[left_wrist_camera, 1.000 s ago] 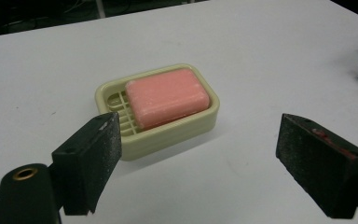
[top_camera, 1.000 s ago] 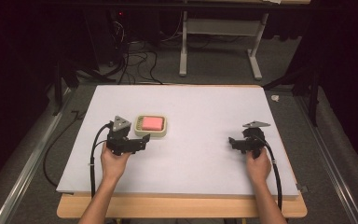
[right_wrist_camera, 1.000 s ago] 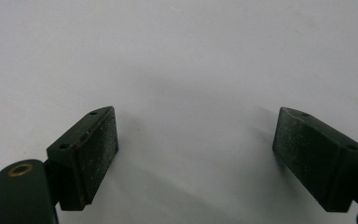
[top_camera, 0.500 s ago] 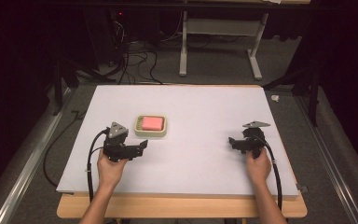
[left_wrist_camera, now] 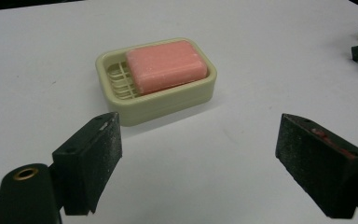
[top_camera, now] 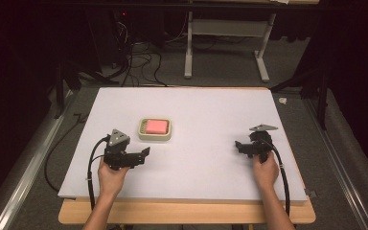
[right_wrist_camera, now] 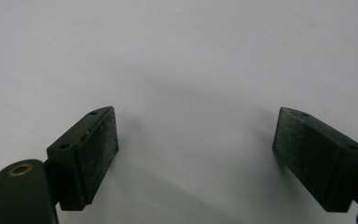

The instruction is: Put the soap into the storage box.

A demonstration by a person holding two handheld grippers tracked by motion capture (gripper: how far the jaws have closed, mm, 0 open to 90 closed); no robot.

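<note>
Pink soap bar [left_wrist_camera: 166, 65] lying in cream soap dish [left_wrist_camera: 200, 88] on white table [top_camera: 211, 115], left of centre. Left gripper [left_wrist_camera: 200, 163] just short of dish, gaping, empty. Right gripper [right_wrist_camera: 196, 158] well apart, also open, empty. Probably approach stage; next: advancing to straddle the bar.

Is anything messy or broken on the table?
Nothing stands out. The pink soap lies flat in its cream dish, pushed toward one end so some ribs show. No spill or damage on the white table.
</note>
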